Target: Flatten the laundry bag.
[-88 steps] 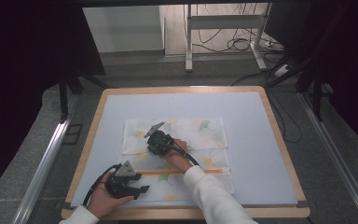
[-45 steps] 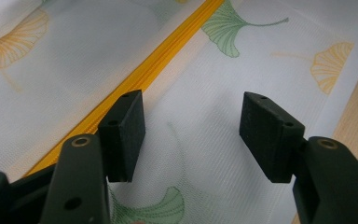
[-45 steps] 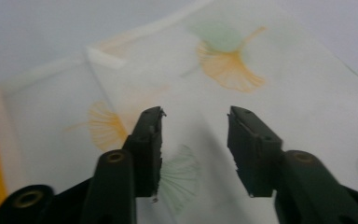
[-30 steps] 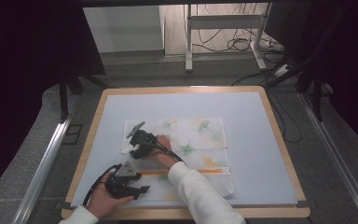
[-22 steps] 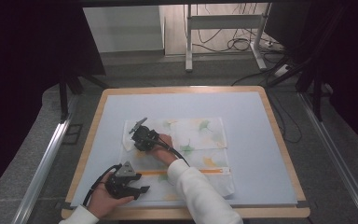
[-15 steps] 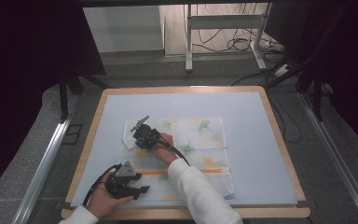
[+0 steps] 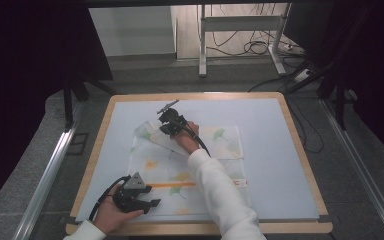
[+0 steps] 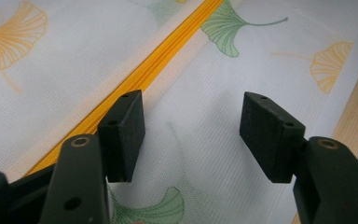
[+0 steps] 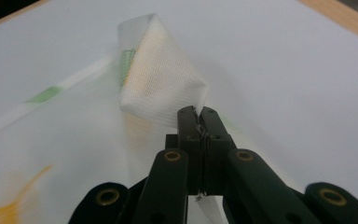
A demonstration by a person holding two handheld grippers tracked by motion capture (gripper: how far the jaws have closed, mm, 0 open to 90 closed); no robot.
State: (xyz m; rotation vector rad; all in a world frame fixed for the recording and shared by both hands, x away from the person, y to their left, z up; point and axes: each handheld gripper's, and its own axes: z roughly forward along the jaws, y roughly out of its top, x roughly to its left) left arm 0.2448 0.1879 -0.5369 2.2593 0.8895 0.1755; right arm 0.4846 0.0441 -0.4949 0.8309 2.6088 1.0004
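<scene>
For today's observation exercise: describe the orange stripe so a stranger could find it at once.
On the pale blue tabletop lies a white mesh cloth with ginkgo-leaf prints. Across its near part runs the straight orange stripe, the only solid line among scattered leaves.

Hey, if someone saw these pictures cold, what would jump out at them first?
The right gripper, shut on the far left corner of the white leaf-print cloth, lifts it off the pale blue table into a peak. Near the front left edge, the left gripper rests open on the cloth beside its orange stripe.
</scene>
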